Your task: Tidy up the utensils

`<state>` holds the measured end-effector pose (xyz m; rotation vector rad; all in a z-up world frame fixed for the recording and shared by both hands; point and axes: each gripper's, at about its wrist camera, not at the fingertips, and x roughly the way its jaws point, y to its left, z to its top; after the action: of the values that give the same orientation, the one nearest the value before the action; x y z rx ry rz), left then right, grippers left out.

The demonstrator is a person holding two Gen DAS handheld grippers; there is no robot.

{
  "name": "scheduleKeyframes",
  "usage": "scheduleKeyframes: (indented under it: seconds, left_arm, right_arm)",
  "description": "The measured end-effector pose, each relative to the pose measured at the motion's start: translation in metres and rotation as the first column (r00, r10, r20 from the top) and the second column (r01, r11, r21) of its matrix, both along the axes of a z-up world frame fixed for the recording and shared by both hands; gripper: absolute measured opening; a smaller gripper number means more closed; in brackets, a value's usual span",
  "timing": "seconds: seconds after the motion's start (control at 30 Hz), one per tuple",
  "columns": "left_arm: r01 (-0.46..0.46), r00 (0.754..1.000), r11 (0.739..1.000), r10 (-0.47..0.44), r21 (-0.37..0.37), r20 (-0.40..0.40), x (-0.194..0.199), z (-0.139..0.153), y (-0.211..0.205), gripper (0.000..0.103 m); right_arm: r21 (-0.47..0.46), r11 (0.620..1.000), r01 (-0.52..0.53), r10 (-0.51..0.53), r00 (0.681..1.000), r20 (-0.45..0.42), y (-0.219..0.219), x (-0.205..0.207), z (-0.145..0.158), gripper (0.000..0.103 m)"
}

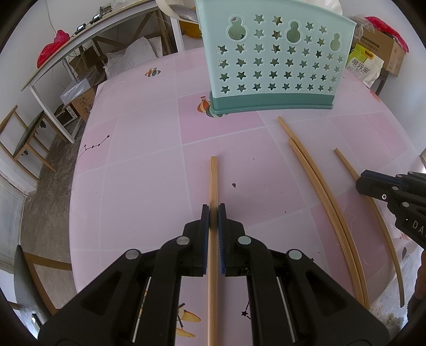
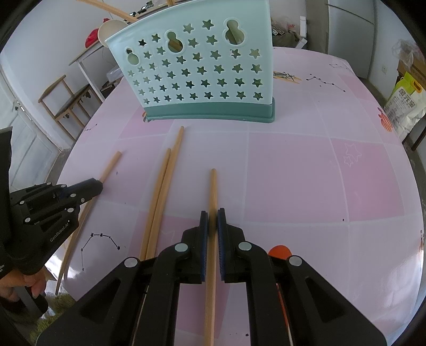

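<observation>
A teal star-punched utensil holder (image 1: 271, 53) (image 2: 197, 71) stands upright on the pink table (image 1: 138, 165) (image 2: 306, 173). My left gripper (image 1: 213, 210) is shut on one wooden chopstick (image 1: 213, 181) that lies along the tabletop pointing at the holder. In the right wrist view that left gripper (image 2: 90, 186) shows at the left edge on the same chopstick (image 2: 113, 162). My right gripper (image 2: 212, 215) is shut on another chopstick (image 2: 213, 186); it enters the left wrist view as the right gripper (image 1: 363, 182) over that chopstick (image 1: 344, 161). A loose pair of chopsticks (image 1: 286, 127) (image 2: 179, 141) lies between the two.
One chopstick (image 2: 106, 5) sticks out of the holder's top. Wooden chairs (image 1: 24, 138) (image 2: 66, 101) and a white shelf table (image 1: 66, 50) stand left of the table. A rice bag (image 2: 404, 103) and cardboard boxes (image 1: 383, 45) sit to the right. A hand (image 2: 24, 282) grips the left tool.
</observation>
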<state>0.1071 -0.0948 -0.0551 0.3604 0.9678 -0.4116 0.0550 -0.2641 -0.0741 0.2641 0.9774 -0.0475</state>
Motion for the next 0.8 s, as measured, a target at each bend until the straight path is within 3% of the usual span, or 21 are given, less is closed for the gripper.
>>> scheduleKeyframes:
  seconds: [0.17, 0.43, 0.8]
  left_arm:
    - [-0.003, 1.0, 1.0, 0.003, -0.018, -0.013, -0.001, 0.001, 0.002, 0.005]
    - [-0.029, 0.994, 0.99, 0.015, -0.135, -0.104, -0.003, 0.002, 0.022, 0.005]
    - [0.008, 0.997, 0.999, -0.011, -0.05, -0.071, 0.012, 0.0, 0.003, 0.013]
  right_arm:
    - [-0.001, 1.0, 0.0, 0.0, 1.0, -0.001, 0.0, 0.0, 0.0, 0.007]
    - [0.009, 1.0, 0.009, -0.009, 1.0, 0.005, 0.0, -0.001, -0.001, 0.007]
    - [0.029, 1.0, 0.005, -0.006, 1.0, 0.012, -0.003, -0.002, -0.001, 0.007]
